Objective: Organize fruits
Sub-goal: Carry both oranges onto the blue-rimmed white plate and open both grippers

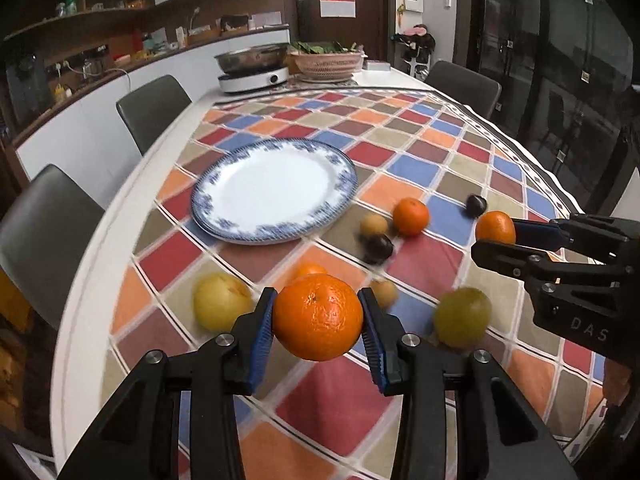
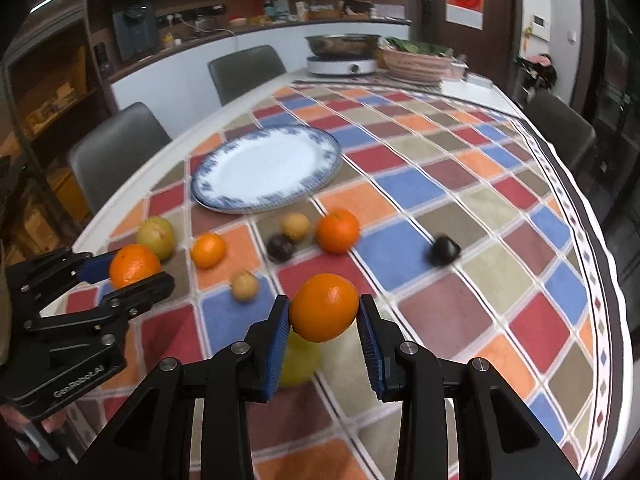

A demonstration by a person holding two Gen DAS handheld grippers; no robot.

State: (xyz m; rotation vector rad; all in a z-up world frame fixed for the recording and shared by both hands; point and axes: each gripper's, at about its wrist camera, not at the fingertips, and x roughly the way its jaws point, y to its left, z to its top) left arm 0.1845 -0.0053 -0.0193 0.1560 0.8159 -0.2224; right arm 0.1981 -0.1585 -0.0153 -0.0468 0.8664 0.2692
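My left gripper (image 1: 318,316) is shut on a large orange (image 1: 318,317) held above the checked cloth; it also shows at the left of the right wrist view (image 2: 132,270). My right gripper (image 2: 323,312) is shut on a smaller orange (image 2: 324,307), seen at the right in the left wrist view (image 1: 495,229). A blue-rimmed white plate (image 1: 224,222) lies bare beyond both. Loose on the cloth: an orange (image 2: 338,231), a small orange (image 2: 207,250), a yellow pear (image 1: 220,300), a green fruit (image 1: 462,317), two dark plums (image 2: 281,247) (image 2: 442,251), and small tan fruits (image 2: 296,226).
The table carries a checked cloth (image 1: 424,164). At its far end stand an induction cooker with a steel pan (image 1: 254,68) and a woven basket of greens (image 1: 328,62). Grey chairs (image 1: 152,108) line the left side, one more at the far right (image 1: 464,84).
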